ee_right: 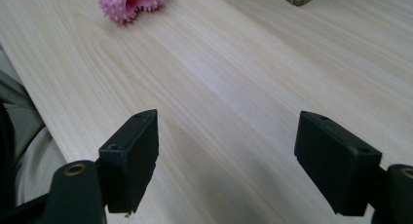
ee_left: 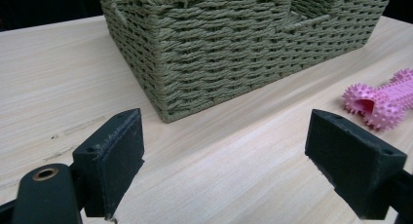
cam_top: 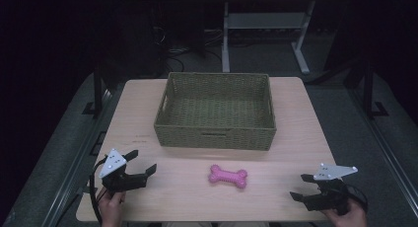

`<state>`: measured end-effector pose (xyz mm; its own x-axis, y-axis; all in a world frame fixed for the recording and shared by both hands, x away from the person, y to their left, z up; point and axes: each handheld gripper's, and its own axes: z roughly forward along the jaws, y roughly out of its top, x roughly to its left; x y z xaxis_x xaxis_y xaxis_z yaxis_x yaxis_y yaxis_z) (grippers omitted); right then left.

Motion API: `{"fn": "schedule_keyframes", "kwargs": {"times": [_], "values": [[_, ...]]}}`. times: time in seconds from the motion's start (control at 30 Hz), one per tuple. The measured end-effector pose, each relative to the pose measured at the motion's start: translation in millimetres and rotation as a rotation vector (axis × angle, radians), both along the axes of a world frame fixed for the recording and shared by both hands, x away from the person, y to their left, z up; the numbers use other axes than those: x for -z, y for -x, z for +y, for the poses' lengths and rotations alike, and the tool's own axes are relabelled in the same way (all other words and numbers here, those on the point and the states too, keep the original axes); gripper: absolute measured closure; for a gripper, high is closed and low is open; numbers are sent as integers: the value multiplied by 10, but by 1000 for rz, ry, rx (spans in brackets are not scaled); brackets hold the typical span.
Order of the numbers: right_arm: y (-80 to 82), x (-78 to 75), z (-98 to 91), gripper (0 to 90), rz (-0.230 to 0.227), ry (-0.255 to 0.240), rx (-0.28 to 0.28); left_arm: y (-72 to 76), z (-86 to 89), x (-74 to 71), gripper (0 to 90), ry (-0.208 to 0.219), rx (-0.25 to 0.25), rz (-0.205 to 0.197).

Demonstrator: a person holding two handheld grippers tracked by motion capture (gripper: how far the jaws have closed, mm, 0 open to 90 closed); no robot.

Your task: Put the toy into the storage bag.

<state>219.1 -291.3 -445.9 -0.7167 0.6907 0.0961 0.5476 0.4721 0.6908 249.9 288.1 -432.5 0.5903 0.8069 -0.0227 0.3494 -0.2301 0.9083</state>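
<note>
A pink spiked bone-shaped toy (cam_top: 227, 175) lies flat on the wooden table (cam_top: 296, 123), just in front of a green woven basket (cam_top: 215, 110). My left gripper (cam_top: 142, 161) rests at the table's front left, open, with nothing between its jaws. In the left gripper view (ee_left: 226, 170) the basket's corner (ee_left: 204, 53) fills the top and the toy (ee_left: 382, 101) lies at the right edge. My right gripper (cam_top: 301, 186) sits at the front right, open and empty, pointing toward the toy. The right gripper view (ee_right: 229, 165) has one end of the toy (ee_right: 130, 4) at the top left.
The basket looks hollow with nothing visible inside it. Bare tabletop stretches between the two grippers and on both sides of the toy. Beyond the table stand metal desk legs (cam_top: 226, 39) and a dark floor. A person's lap (ee_right: 19, 136) is by the table's front edge.
</note>
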Motion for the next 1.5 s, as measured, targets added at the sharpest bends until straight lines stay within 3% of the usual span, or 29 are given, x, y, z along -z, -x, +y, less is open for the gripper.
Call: {"fn": "schedule_keyframes", "kwargs": {"times": [0.3, 0.5, 0.83, 1.5], "values": [[-117, -67, 100, 242, 8, 13, -44, 7, -9, 1, 138, -7, 4, -1], [-228, -126, 233, 240, -10, 24, -81, 13, -11, 1, 139, -6, 3, -3], [-379, -188, 438, 224, 16, 67, -154, 13, -18, 1, 138, -11, 4, -5], [-552, -328, 711, 199, 47, 127, -224, 13, -10, -6, 138, -10, 6, -9]]}}
